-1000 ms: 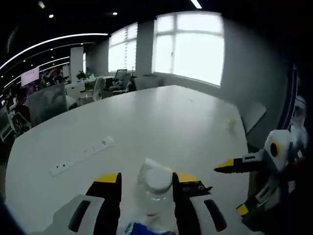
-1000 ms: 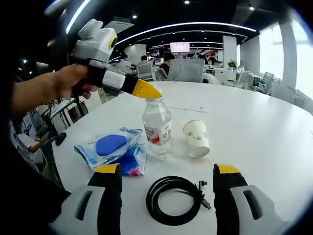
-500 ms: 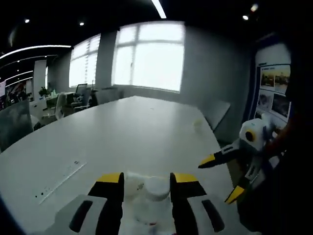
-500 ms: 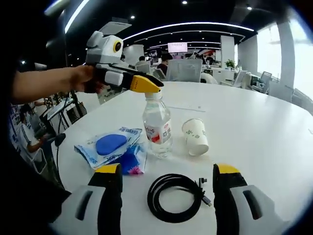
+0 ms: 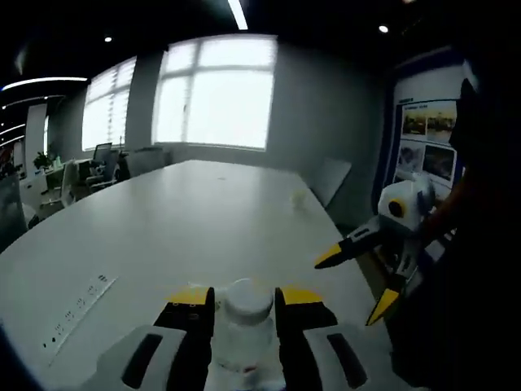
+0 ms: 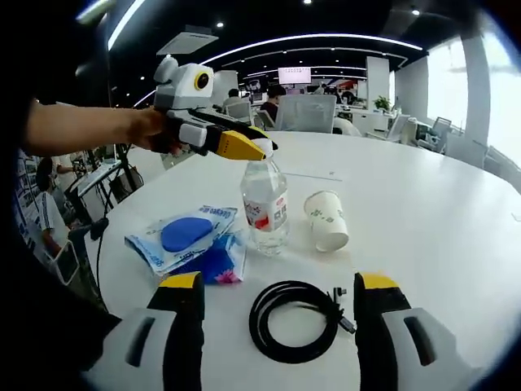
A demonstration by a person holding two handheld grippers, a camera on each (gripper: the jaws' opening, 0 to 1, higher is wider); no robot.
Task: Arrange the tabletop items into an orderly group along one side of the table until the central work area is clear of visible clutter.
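Note:
A clear water bottle [image 6: 264, 210] with a white cap [image 5: 247, 298] stands upright on the white table [image 6: 423, 204]. My left gripper [image 5: 242, 295] is shut on its cap; in the right gripper view the left gripper [image 6: 238, 145] comes in from the left, held by a hand. A paper cup [image 6: 327, 221] lies on its side just right of the bottle. Blue packets [image 6: 184, 237] lie to the bottle's left. A black coiled cable [image 6: 294, 322] rests in front, between the jaws of my open right gripper [image 6: 278, 285], which holds nothing. That right gripper [image 5: 356, 283] also hangs open off the table's right edge.
A white power strip [image 5: 75, 314] lies flat on the table to the left in the left gripper view. Office chairs and desks [image 6: 305, 114] stand beyond the far edge. A wide bare stretch of table [image 5: 203, 212] runs toward the windows.
The left jaws have drawn in tight against the bottle's cap. The left camera has swung, so the windows and the right gripper have shifted in its view. The right gripper has barely moved.

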